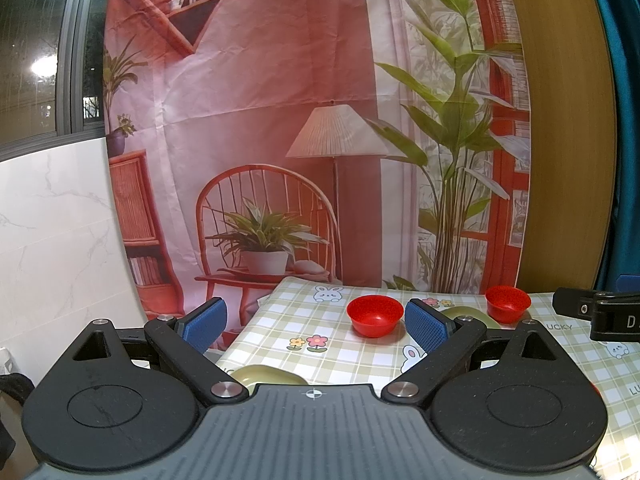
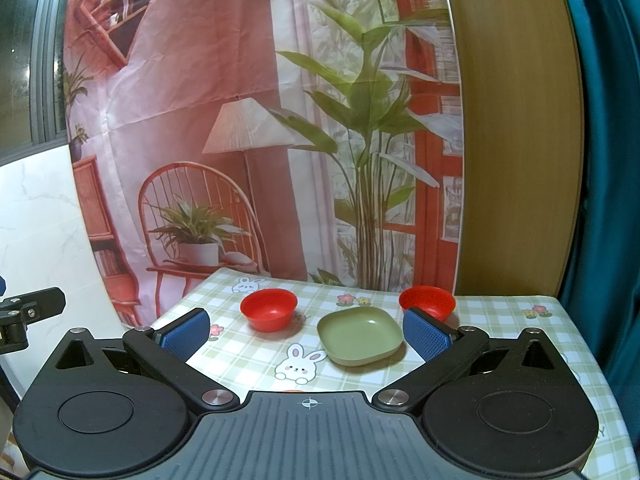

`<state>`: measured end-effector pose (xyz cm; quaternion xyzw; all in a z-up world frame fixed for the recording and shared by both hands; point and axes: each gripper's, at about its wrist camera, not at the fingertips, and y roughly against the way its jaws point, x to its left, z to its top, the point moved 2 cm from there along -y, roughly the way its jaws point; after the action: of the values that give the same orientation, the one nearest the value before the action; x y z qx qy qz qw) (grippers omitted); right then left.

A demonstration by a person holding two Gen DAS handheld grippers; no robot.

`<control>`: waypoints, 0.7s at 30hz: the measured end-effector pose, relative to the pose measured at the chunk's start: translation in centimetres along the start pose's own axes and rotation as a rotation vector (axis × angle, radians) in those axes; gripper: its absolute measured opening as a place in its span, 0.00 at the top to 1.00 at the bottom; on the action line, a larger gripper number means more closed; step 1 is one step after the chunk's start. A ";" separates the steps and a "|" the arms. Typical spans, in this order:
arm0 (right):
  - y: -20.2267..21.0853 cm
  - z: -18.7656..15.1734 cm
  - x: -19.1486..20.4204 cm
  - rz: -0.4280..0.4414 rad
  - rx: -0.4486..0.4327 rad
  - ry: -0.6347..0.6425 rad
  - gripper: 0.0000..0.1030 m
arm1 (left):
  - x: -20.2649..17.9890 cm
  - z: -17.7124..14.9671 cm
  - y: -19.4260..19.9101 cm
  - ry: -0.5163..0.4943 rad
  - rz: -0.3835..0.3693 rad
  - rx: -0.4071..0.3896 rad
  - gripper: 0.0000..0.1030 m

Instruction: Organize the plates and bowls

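Two red bowls stand upright on the checked tablecloth: the left red bowl (image 1: 375,315) (image 2: 269,309) and the right red bowl (image 1: 507,302) (image 2: 427,301). A green square plate (image 2: 360,335) lies between them, nearer me; in the left wrist view it (image 1: 470,314) is mostly hidden behind my finger. A second green plate (image 1: 267,376) lies at the table's near left, partly hidden under my left gripper. My left gripper (image 1: 316,322) is open and empty, above the table's left part. My right gripper (image 2: 306,332) is open and empty, held above the plate and bowls.
The tablecloth (image 2: 500,316) has rabbit and flower prints; the table's left edge (image 1: 244,328) drops off beside a white marble wall panel (image 1: 60,240). A printed backdrop (image 2: 260,120) hangs behind the table. A blue curtain (image 2: 608,200) is at the right.
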<state>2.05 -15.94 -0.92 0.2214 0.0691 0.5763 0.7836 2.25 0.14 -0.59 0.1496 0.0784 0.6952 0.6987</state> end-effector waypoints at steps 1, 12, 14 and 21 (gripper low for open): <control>0.0 0.0 0.0 0.000 0.000 0.000 0.00 | 0.0 0.0 0.0 0.000 0.000 0.000 0.06; 0.0 0.0 0.0 0.000 0.001 0.000 0.00 | 0.0 0.0 0.0 0.001 0.000 0.000 0.06; 0.0 0.1 0.0 -0.001 0.001 -0.001 0.00 | 0.0 0.0 0.0 0.000 0.000 0.001 0.06; 0.0 0.0 -0.1 0.000 0.001 -0.002 0.00 | -0.1 -0.2 0.0 0.001 -0.001 0.004 0.06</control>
<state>2.01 -15.99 -0.92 0.2225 0.0688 0.5760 0.7836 2.23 0.06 -0.77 0.1506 0.0800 0.6948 0.6987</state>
